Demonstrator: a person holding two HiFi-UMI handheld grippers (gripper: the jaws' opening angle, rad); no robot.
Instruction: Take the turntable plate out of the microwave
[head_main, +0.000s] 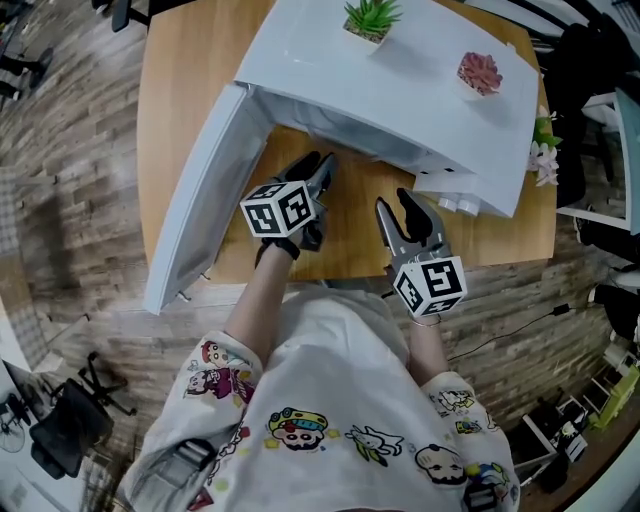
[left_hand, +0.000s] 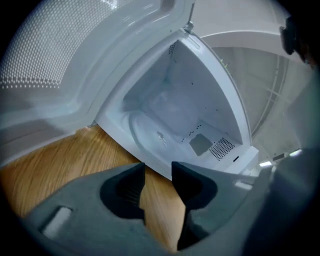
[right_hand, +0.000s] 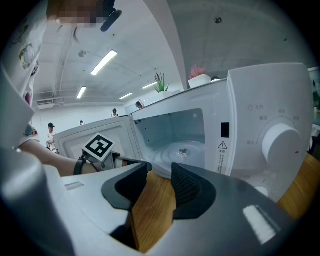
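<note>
I hold left gripper (left_hand: 158, 170) and right gripper (right_hand: 160, 170) open and empty; a shallow pinch could let the turntable plate (right_hand: 172, 156) slip.

A white microwave (head_main: 400, 80) sits on the wooden table (head_main: 190, 85) before me, its door (head_main: 195, 210) swung open to my left. The round glass turntable plate (right_hand: 177, 154) lies inside. A green potted plant (head_main: 372, 18) and a pink potted plant (head_main: 480, 72) stand on top.

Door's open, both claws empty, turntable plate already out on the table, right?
No: the turntable plate sits inside the microwave, as the right gripper view shows. The door is open, and the left claw and right claw are empty.
</note>
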